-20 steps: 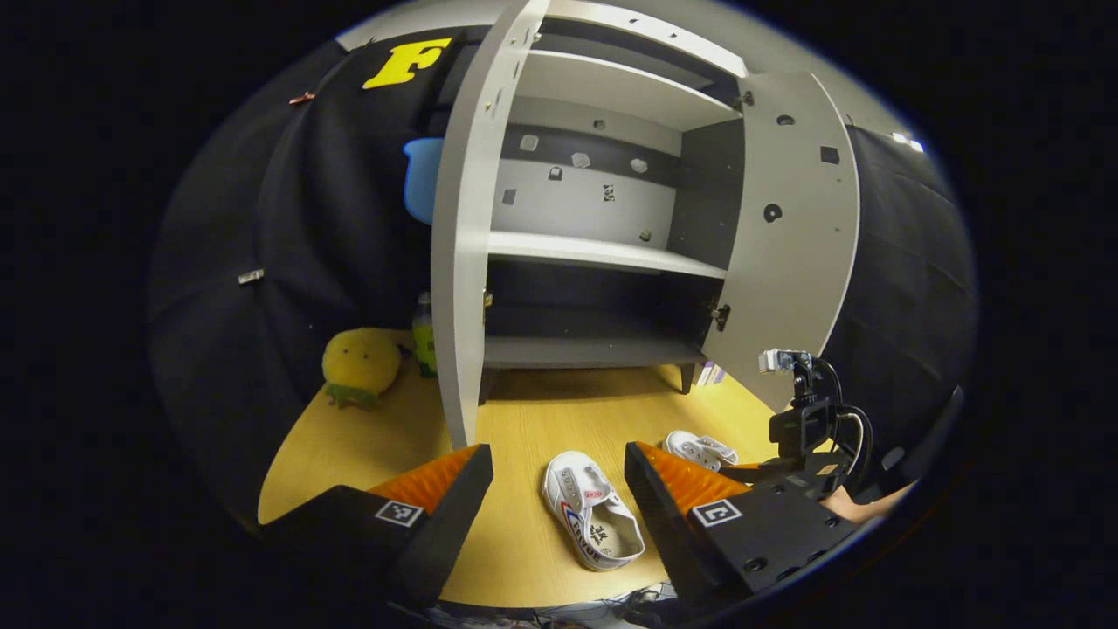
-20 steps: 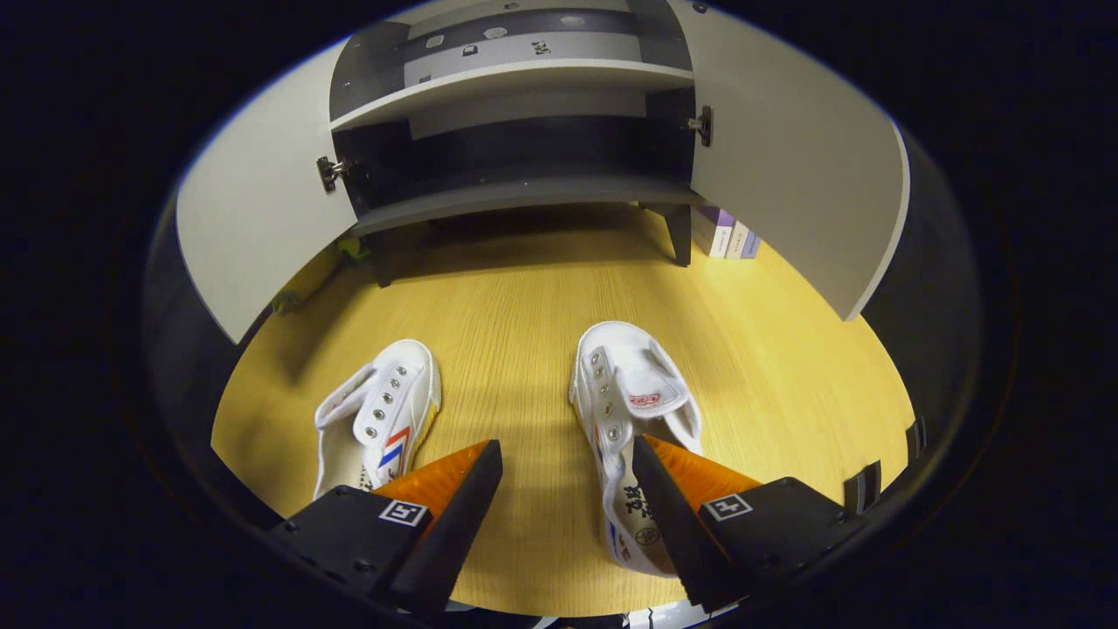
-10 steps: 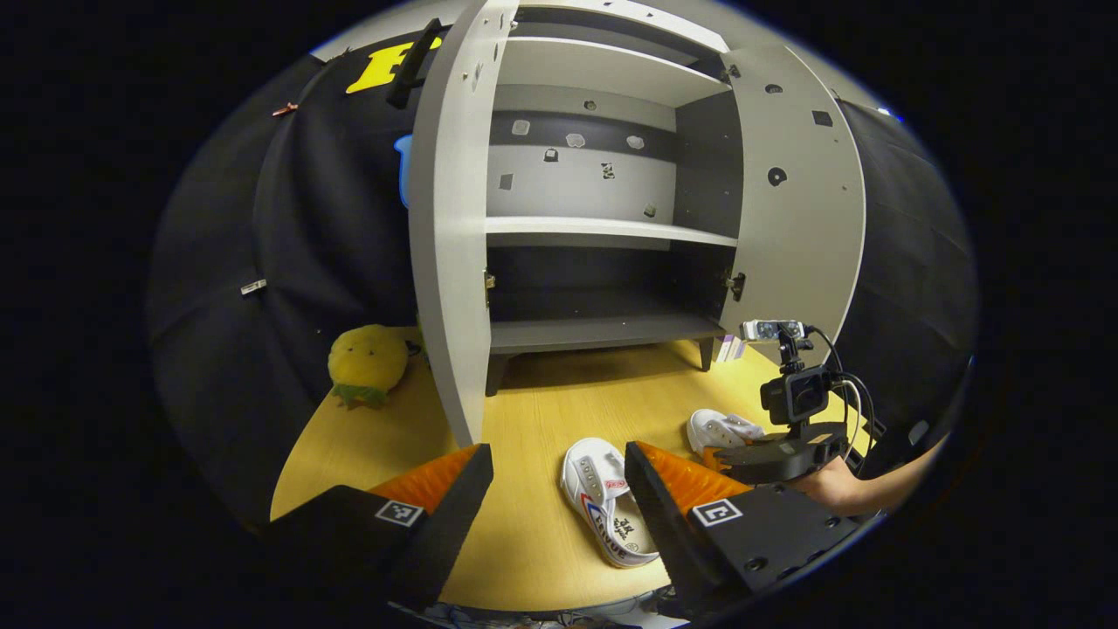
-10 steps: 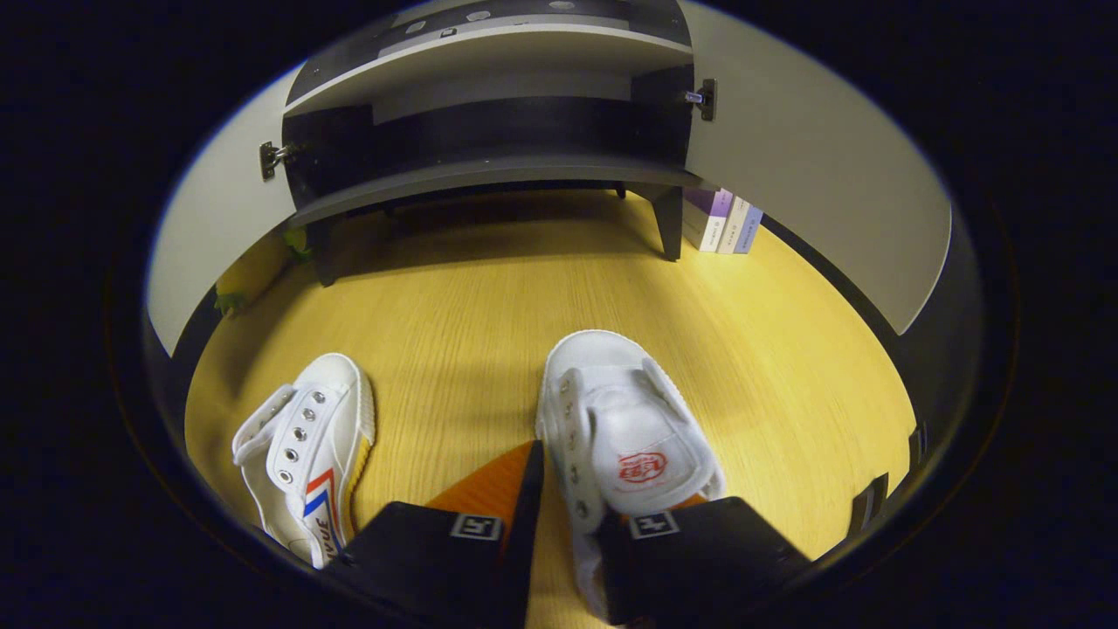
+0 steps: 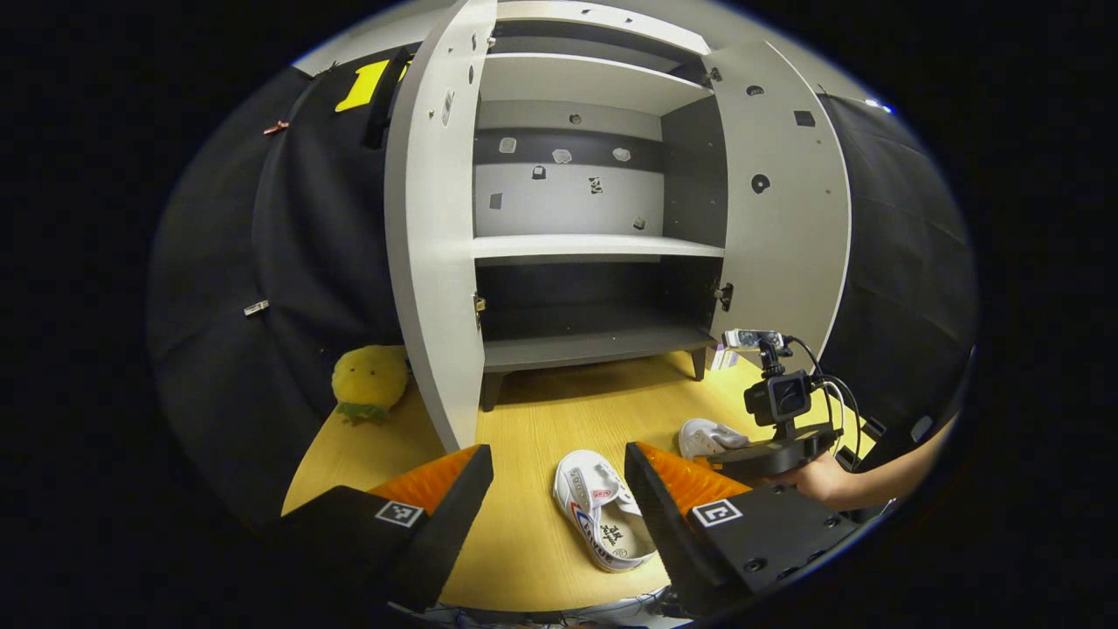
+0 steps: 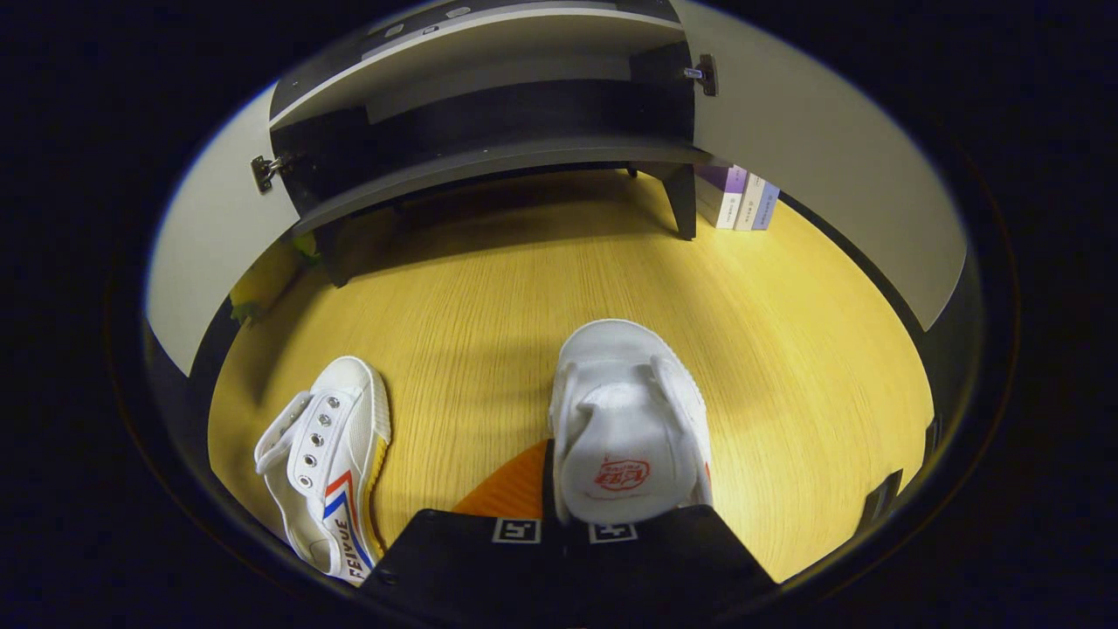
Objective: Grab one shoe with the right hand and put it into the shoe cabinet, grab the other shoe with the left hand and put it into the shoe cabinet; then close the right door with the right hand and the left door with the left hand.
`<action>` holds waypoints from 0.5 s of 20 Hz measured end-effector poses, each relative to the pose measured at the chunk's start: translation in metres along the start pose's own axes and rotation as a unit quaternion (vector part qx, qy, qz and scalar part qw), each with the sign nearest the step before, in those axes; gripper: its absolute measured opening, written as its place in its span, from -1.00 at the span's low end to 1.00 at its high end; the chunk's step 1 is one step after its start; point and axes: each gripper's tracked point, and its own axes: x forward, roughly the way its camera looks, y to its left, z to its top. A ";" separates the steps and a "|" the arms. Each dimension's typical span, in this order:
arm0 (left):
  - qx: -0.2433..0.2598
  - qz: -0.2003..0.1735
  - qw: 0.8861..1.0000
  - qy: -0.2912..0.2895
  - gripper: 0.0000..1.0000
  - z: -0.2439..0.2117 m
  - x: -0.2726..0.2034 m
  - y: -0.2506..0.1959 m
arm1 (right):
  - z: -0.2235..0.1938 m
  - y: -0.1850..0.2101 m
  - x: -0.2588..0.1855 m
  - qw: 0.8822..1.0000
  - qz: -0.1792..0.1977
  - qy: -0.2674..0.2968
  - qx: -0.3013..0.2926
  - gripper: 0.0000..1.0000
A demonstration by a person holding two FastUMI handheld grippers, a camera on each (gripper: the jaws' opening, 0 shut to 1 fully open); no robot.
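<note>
My right claw (image 6: 559, 515) pinches one shoe (image 6: 624, 419) before the cabinet (image 6: 489, 162); lift it level onto the bottom shelf. Left claw (image 5: 559, 489) gapes, empty.

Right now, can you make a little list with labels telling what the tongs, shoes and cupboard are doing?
right tongs: shut on the right shoe
left tongs: open, holding nothing
other shoe: lying on the wooden floor
shoe cabinet: both doors open, no shoes on the shelves
beside cabinet: yellow plush toy
</note>
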 end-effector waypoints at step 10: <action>-0.002 -0.020 0.999 -0.026 0.90 0.029 -0.022 -0.022 | 0.037 0.011 -0.066 0.998 0.020 -0.061 -0.028 -0.89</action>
